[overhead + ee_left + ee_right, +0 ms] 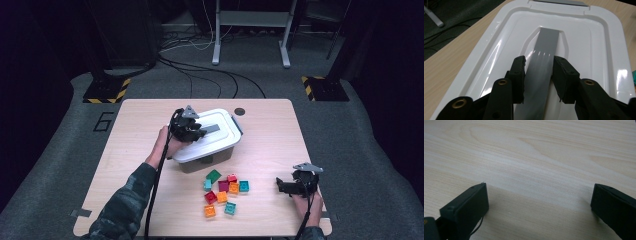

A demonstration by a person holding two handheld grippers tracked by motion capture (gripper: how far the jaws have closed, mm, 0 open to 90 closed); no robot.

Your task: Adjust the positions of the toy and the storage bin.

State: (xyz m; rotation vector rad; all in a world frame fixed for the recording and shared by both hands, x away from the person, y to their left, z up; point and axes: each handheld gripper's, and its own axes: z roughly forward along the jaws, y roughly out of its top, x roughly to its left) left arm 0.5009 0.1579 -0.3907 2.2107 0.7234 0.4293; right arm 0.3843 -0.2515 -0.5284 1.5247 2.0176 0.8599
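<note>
A lidded box [207, 142] stands near the middle of the table [130, 130], with a handle strip [544, 55] lying along the lid's centre. The left gripper [197, 131] sits on the lid, jaws either side of that strip. A cluster of blocks [223, 192] lies nearer than the box, and the right gripper [281, 186] rests on the table to their right.

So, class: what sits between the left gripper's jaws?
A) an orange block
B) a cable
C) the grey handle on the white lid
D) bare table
C: in the left gripper view the left gripper has its jaws either side of the grey handle on the white lid.
</note>
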